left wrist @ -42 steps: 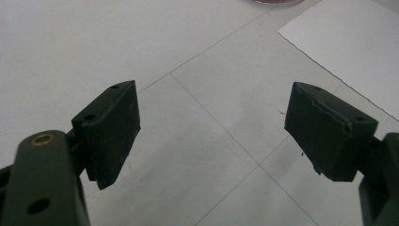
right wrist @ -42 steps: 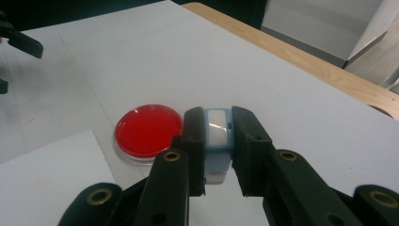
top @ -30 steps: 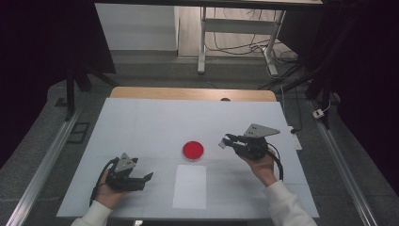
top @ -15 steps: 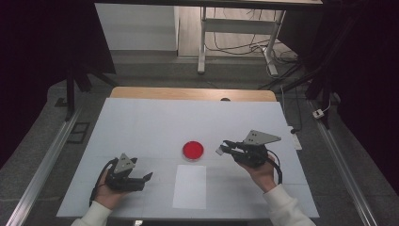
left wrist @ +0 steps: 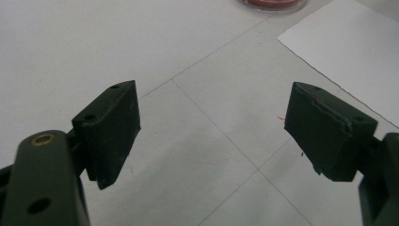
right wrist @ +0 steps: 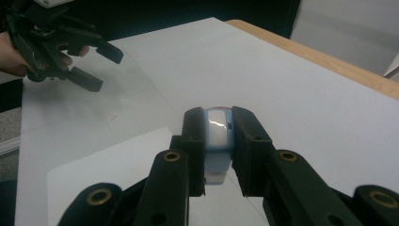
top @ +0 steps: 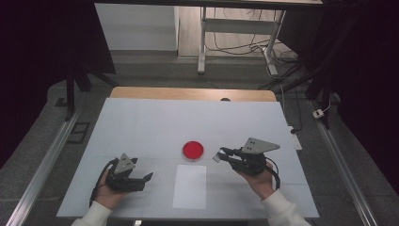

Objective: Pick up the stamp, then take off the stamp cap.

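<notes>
The right claw (top: pixel 219 155) clamps a small white object (right wrist: pixel 217 134) just right of the red dish (top: pixel 193 149). A paper sheet (top: pixel 189 186) lies between the hands on the tabletop (top: pixel 141 122). The left claw (top: pixel 147 179) stands wide, empty; the object's type is unclear.

So the counter (top: pixel 141 127) is a big white surface with a wooden strip along its far edge. A red round dish (top: pixel 193 149) sits around the middle, and a white sheet of paper (top: pixel 189 186) lies just near of it.

We see a red round dish (top: pixel 193 149) mid-table, a white paper sheet (top: pixel 190 186) just near of it, and a metal stand (top: pixel 235 28) far beyond the table (top: pixel 141 122).
</notes>
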